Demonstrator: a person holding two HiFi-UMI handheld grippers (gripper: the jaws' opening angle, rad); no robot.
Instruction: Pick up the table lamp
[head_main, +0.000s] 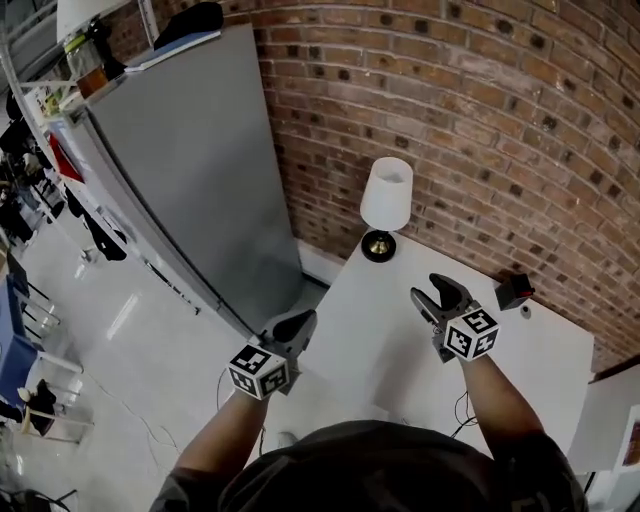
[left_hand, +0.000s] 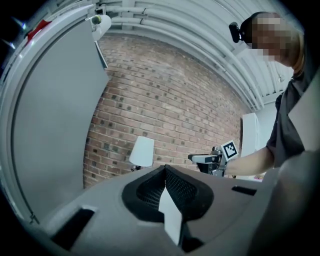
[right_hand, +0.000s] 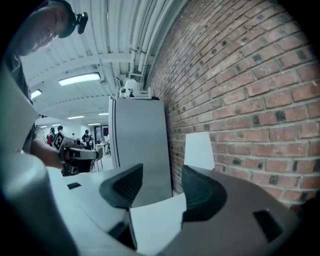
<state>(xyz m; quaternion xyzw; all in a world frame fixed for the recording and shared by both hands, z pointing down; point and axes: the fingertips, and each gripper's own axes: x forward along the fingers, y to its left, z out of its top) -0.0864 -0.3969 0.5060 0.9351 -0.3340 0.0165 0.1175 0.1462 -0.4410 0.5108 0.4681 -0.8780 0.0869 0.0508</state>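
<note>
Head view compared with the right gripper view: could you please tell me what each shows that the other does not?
Only the head view shows the table lamp's dark base and a small black object on the white table. Only the right gripper view shows lit ceiling panels and distant people. Both show the lamp's white shade, the brick wall, the grey cabinet and the left gripper.

dark grey short-sleeve tee (head_main: 400, 470), black-jawed left gripper (head_main: 296, 326), matching right gripper (head_main: 438, 296), black-and-white marker cube (head_main: 258, 372) on each
</note>
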